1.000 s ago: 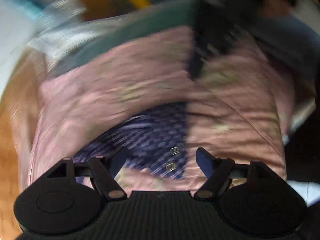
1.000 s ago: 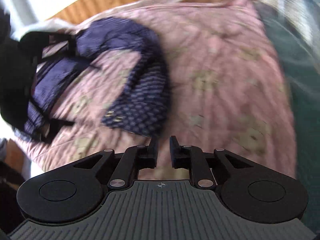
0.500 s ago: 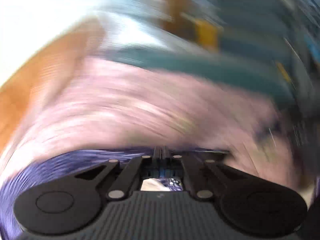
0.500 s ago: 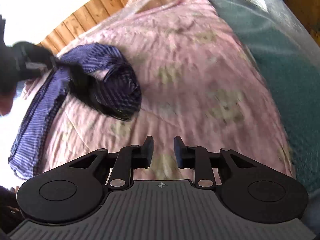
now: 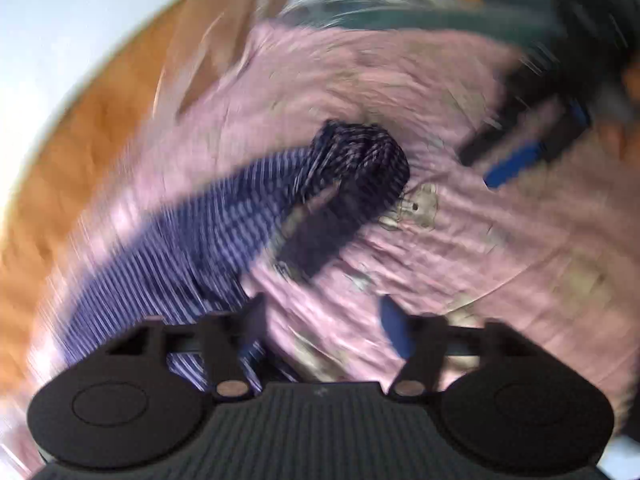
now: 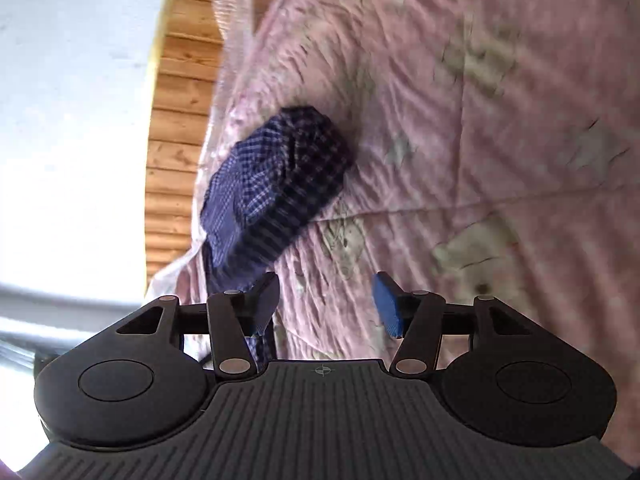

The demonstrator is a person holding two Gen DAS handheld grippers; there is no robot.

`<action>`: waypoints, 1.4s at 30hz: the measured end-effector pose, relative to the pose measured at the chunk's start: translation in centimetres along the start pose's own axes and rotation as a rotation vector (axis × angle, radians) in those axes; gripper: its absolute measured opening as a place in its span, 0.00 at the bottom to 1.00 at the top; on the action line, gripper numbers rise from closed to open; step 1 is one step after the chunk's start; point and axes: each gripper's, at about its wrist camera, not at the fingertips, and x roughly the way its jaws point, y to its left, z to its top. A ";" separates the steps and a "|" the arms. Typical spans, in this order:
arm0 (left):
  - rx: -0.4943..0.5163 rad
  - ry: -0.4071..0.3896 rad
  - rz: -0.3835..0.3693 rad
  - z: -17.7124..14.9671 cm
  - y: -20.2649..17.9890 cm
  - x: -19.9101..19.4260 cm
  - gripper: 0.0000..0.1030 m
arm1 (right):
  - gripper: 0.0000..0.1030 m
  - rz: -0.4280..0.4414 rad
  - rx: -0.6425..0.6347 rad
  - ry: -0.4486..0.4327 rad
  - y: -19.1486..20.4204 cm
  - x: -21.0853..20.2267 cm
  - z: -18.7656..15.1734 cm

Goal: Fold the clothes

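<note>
A dark blue checked garment (image 5: 248, 216) lies bunched and stretched out on a pink quilted bedspread (image 5: 460, 260). In the right wrist view the garment (image 6: 276, 188) is a crumpled heap near the bed's left edge, trailing down toward the left finger. My left gripper (image 5: 326, 326) is open and empty just above the bedspread, beside the garment's near end. My right gripper (image 6: 326, 304) is open and empty over the bedspread (image 6: 480, 140), just short of the garment. The right gripper also shows at the upper right of the left wrist view (image 5: 524, 152), blurred.
A wooden plank headboard or wall (image 6: 176, 152) runs along the bed's left side, with a white wall (image 6: 72, 100) beyond. A teal cover (image 5: 420, 20) lies at the far end of the bed. Orange wood (image 5: 80, 152) borders the bedspread.
My left gripper was shut on the garment half a second ago and has opened and let it go. My right gripper has opened wider and swung toward the garment heap.
</note>
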 end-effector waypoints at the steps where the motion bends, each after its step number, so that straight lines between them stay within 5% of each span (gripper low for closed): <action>1: 0.066 -0.014 0.018 -0.3 -0.7 0.8 0.77 | 0.55 -0.013 -0.015 0.000 0.4 0.5 -0.2; 8: 0.552 -0.144 -0.119 -3.4 -4.5 4.5 0.77 | 0.57 -0.109 -0.033 -0.034 -0.3 -1.1 -1.9; 10: 0.600 -0.200 -0.109 -3.7 -4.9 5.0 0.83 | 0.58 -0.125 -0.016 -0.052 -1.4 -2.3 -2.6; 13: 0.529 -0.160 -0.180 -1.9 -3.5 5.8 0.91 | 0.58 -0.106 0.011 -0.071 -2.6 -3.7 -3.7; 16: 0.445 -0.108 -0.258 0.1 -1.8 6.6 0.05 | 0.58 -0.096 0.021 -0.080 -3.0 -3.8 -4.6; 20: 0.078 -0.161 -0.364 4.5 4.0 3.0 0.03 | 0.58 -0.075 0.019 -0.086 -3.0 -3.5 -5.1; 24: -0.551 -0.253 -0.514 6.5 17.0 -0.9 0.03 | 0.59 -0.089 -0.042 -0.059 -1.8 -2.7 -5.7; 28: -1.011 -0.306 -0.423 -1.6 31.5 -2.3 0.03 | 0.59 -0.115 -0.161 -0.025 1.3 -1.6 -7.2; 30: -1.167 -0.255 -0.391 -8.9 36.0 -1.6 0.03 | 0.59 -0.132 -0.237 -0.014 3.5 -0.5 -8.9; 35: -1.397 -0.147 -0.440 -24.8 39.5 2.8 0.03 | 0.63 -0.242 -0.338 -0.014 7.3 3.8 -15.4; 42: -1.363 -0.222 -0.613 -30.2 40.2 5.6 0.03 | 0.65 -0.475 -0.417 -0.097 10.8 8.8 -24.6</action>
